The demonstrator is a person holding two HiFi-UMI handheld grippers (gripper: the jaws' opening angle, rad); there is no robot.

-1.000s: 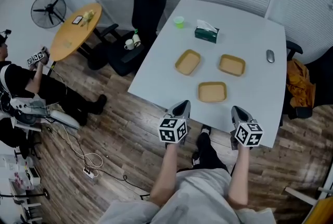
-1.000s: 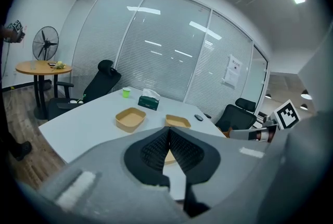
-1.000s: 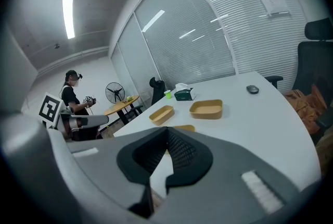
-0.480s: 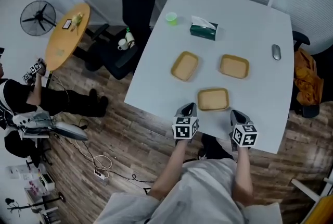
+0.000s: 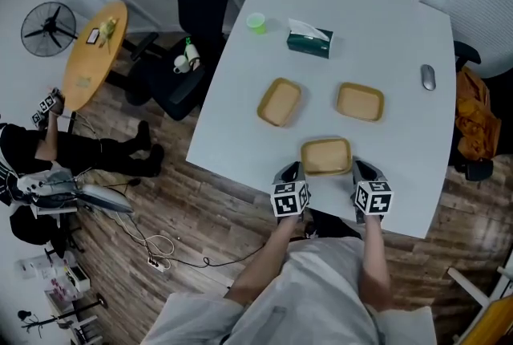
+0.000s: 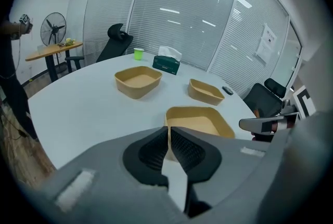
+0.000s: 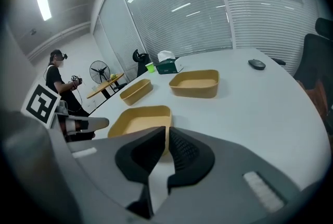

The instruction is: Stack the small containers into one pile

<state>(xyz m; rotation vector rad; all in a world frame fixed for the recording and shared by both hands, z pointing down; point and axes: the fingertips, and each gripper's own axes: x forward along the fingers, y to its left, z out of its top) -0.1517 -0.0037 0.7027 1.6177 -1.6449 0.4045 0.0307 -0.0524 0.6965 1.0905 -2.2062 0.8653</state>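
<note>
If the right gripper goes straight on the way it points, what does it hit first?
Probably the nearest tan container, about its near right corner, though depth is unclear.

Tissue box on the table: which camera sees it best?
The head view: the tissue box lies unobstructed, seen from above with its white tissue sticking out. Both gripper views catch it only small and far off, side-on.

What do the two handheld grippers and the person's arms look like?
The left tongs and right tongs are grey shells with black ribbed pads, each carrying a white cube of black square markers. No cables show. Forearms are unsleeved; clothing is grey. The left tongs have just been opening, empty.
</note>
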